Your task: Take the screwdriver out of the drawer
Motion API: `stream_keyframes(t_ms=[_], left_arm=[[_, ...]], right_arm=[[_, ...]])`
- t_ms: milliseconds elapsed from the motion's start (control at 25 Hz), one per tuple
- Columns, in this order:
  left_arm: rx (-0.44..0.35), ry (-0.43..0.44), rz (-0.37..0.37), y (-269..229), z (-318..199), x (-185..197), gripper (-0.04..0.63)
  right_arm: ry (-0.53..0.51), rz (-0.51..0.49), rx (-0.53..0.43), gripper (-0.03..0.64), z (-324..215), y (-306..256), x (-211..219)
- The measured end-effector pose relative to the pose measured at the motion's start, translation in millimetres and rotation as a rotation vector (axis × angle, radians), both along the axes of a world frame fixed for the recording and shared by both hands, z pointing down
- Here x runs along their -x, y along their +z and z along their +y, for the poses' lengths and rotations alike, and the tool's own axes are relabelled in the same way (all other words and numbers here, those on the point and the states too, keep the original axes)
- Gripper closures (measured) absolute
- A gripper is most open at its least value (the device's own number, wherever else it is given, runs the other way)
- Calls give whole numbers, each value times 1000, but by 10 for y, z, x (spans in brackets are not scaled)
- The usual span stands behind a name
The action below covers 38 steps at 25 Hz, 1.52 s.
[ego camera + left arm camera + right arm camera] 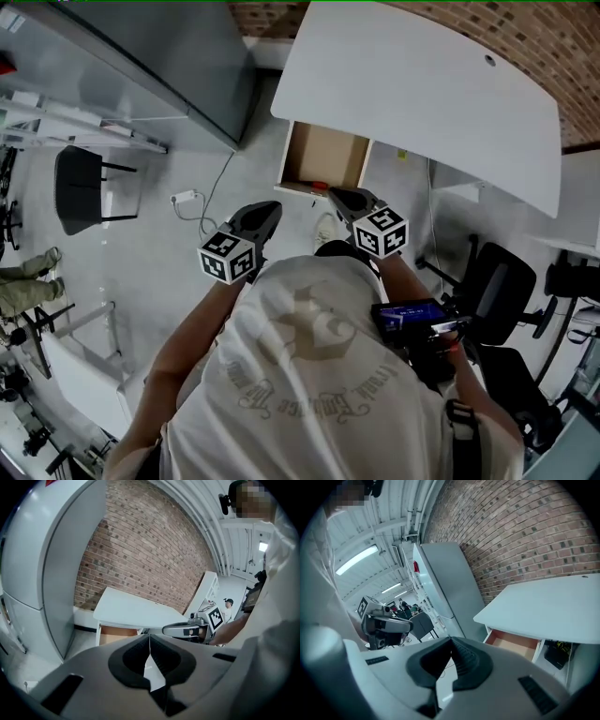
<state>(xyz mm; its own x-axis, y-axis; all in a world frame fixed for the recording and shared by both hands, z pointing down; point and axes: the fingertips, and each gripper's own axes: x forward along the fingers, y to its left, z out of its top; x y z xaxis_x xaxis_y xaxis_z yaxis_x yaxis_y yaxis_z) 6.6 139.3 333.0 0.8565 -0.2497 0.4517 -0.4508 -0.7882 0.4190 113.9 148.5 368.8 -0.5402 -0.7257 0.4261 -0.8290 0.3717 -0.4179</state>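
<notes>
The open drawer (323,157) with a bare wooden bottom hangs under the white desk (422,84). At its near edge lies a small red-orange thing (321,186), too small to tell whether it is the screwdriver. My left gripper (267,208) and right gripper (339,195) are held side by side in front of the drawer, both shut and empty. In the left gripper view the left gripper (150,638) points at the drawer (119,632), with the right gripper (185,629) beside it. From the right gripper (451,643) the drawer (513,644) looks empty; the left gripper (384,625) is at the left.
A tall grey cabinet (178,56) stands left of the desk against the brick wall (140,550). On the floor lie a white adapter and its cable (187,198). A black chair (80,187) is at the left, an office chair (502,281) at the right.
</notes>
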Motion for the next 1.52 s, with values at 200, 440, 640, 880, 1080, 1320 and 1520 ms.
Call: stream_keyframes(t_ms=[200, 440, 640, 880, 1080, 1320, 1520], left_arm=[[-16, -44, -18, 13, -202, -133, 572], [-10, -72, -33, 64, -263, -322, 572], [-17, -93, -46, 57, -229, -413, 572], [-10, -136, -51, 70, -183, -371, 572], [4, -173, -48, 83, -163, -263, 572], [27, -169, -47, 110, -145, -248, 572], [57, -168, -44, 200, -176, -260, 572]], right_arm=[[-39, -10, -22, 594, -349, -29, -157], [-73, -24, -19, 594, -507, 29, -315], [-103, -46, 1, 594, -467, 127, -344], [-122, -55, 34, 594, -388, 245, -363], [-139, -43, 52, 594, -398, 321, -312], [-141, -33, 77, 594, -386, 417, -292], [-162, 1, 111, 594, -379, 596, -262]])
